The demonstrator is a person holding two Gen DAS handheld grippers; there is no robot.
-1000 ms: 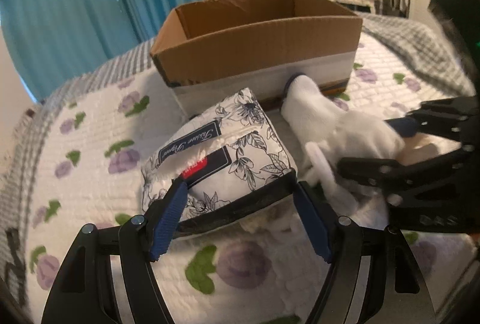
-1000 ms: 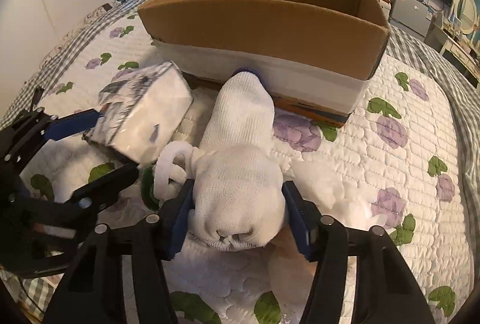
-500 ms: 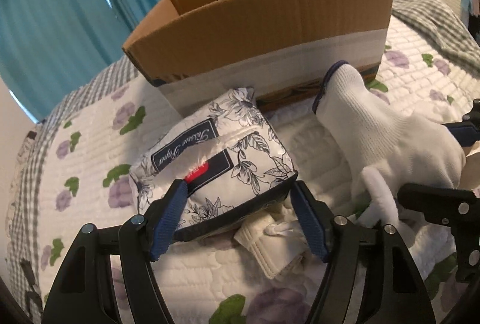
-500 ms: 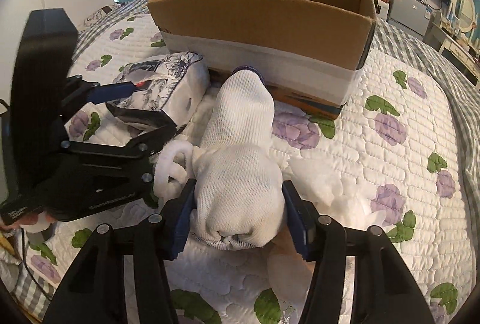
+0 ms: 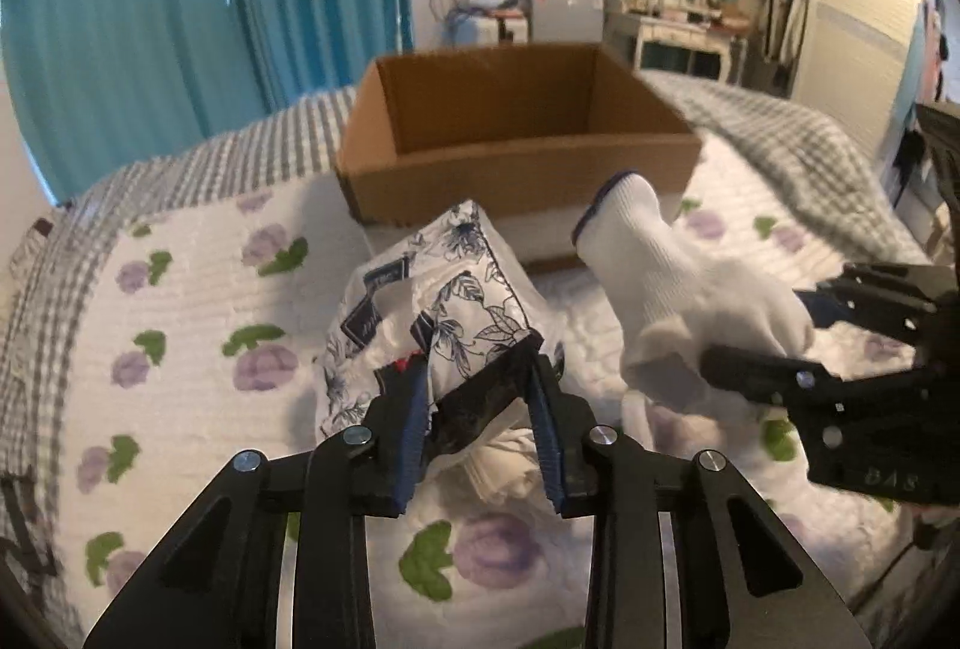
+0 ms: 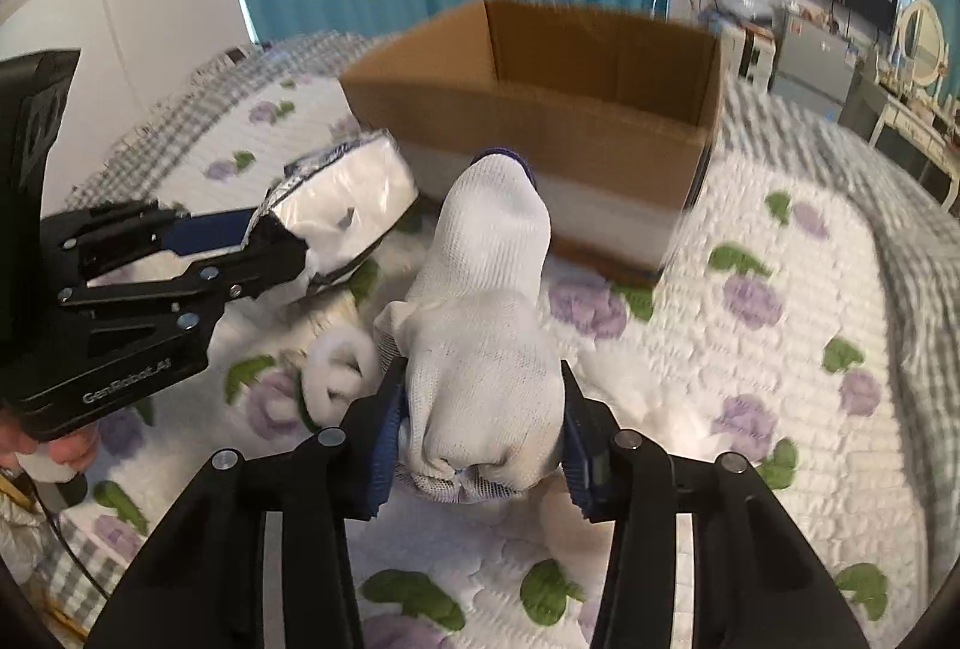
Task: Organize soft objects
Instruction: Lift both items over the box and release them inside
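left wrist view: my left gripper (image 5: 480, 397) is clenched on the near end of the floral tissue pack (image 5: 432, 307); the jaws have just been closing and the wrapper is crumpled between them. the pack is off the bed (image 5: 180, 289), long axis running from near to far, far end pointing at the cardboard box (image 5: 516, 138). the box interior shows nothing inside, so i judge both deposits are still to be done.

right wrist view: my right gripper (image 6: 480, 439) is clamped on the finger end of the white glove (image 6: 486, 325); the jaws have just been closing on it. the glove's long axis runs near to far, blue-edged cuff pointing at the box, just short of its near wall. a small white item (image 6: 336, 373) lies on the bed to the left.
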